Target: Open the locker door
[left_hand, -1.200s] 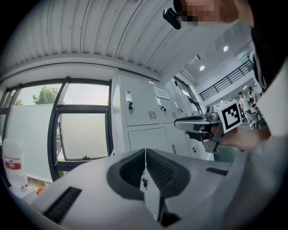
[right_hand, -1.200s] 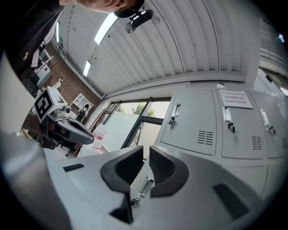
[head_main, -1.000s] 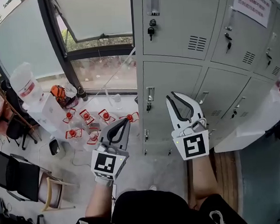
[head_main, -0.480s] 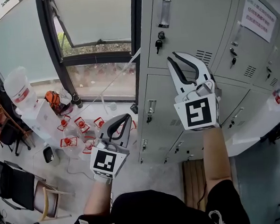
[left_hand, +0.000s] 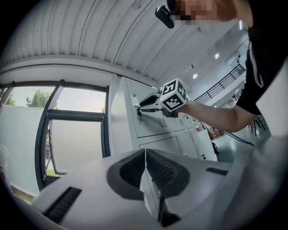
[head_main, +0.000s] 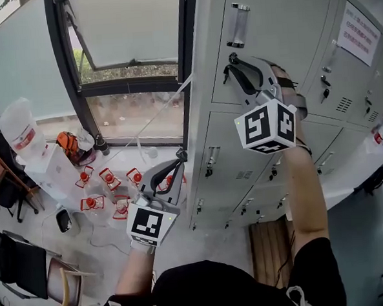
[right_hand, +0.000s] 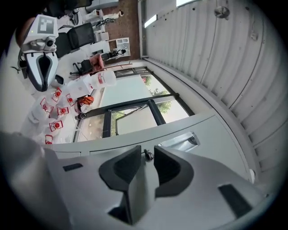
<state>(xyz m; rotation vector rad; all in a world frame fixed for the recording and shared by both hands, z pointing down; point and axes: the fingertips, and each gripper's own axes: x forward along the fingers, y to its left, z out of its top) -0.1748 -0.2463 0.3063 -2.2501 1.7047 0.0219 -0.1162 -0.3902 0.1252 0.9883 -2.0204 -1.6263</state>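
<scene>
The grey upper locker door (head_main: 272,44) carries a metal pull handle (head_main: 237,25) and, below it, a key (head_main: 226,72) in the lock. My right gripper (head_main: 231,62) is raised against this door with its tips at the key. In the right gripper view the jaws (right_hand: 147,150) stand slightly apart, the key (right_hand: 148,156) shows in the gap just beyond the tips, and the handle (right_hand: 179,141) lies to the right. My left gripper (head_main: 176,158) hangs low by the locker's left edge, shut and empty (left_hand: 145,153). It looks up at the right gripper (left_hand: 140,102).
More locker doors (head_main: 243,159) with their own keys sit below and to the right, one with a paper notice (head_main: 357,34). A window (head_main: 129,30) is to the left. Several red-capped water jugs (head_main: 94,201), a large bottle (head_main: 18,130) and chairs (head_main: 24,269) occupy the floor.
My right gripper rose from the lower lockers to the upper door and closed in on its key. The left gripper stayed low and shut, nearly still.
</scene>
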